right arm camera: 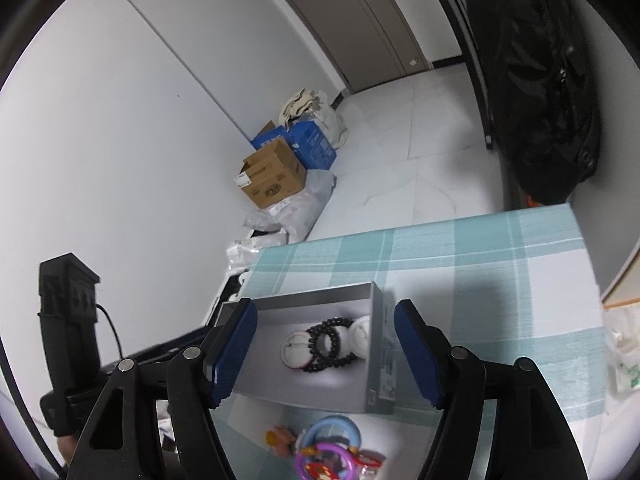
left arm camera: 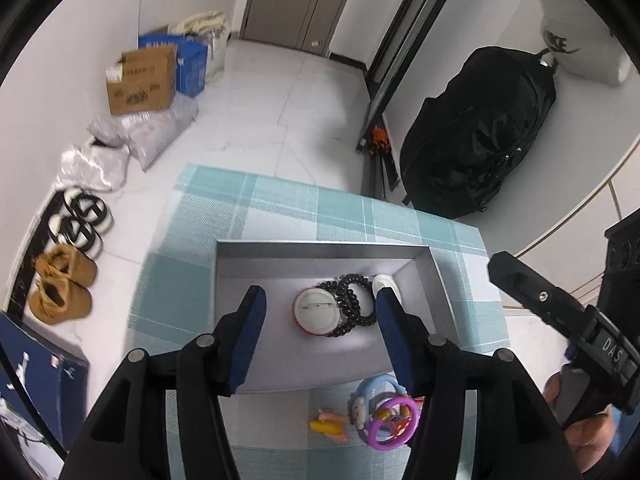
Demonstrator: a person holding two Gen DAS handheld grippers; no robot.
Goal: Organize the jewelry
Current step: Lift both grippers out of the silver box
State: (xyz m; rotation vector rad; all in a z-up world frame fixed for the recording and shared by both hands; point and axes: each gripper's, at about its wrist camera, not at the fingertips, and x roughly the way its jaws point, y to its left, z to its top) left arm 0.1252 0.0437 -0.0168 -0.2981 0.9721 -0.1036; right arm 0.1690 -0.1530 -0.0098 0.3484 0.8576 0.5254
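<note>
A grey open box (left arm camera: 320,250) stands on a teal checked tablecloth (left arm camera: 280,208). It holds a white round badge with a red rim (left arm camera: 316,312), black coil bands (left arm camera: 354,300) and a second white badge (left arm camera: 382,280). My left gripper (left arm camera: 320,300) hovers over the box, open, with nothing between its blue pads. My right gripper (right arm camera: 326,312) is also open and empty above the same box (right arm camera: 380,352), with the coil bands (right arm camera: 328,344) below it. On the cloth in front of the box lie a purple ring (left arm camera: 392,420), a blue ring (left arm camera: 376,384) and a yellow piece (left arm camera: 324,426).
The table's far edge drops to a white tiled floor. Cardboard and blue boxes (left arm camera: 140,80), plastic bags and shoes (left arm camera: 60,288) line the left wall. A black backpack (left arm camera: 480,132) leans at the right. A clear bag (right arm camera: 624,364) lies at the cloth's right edge.
</note>
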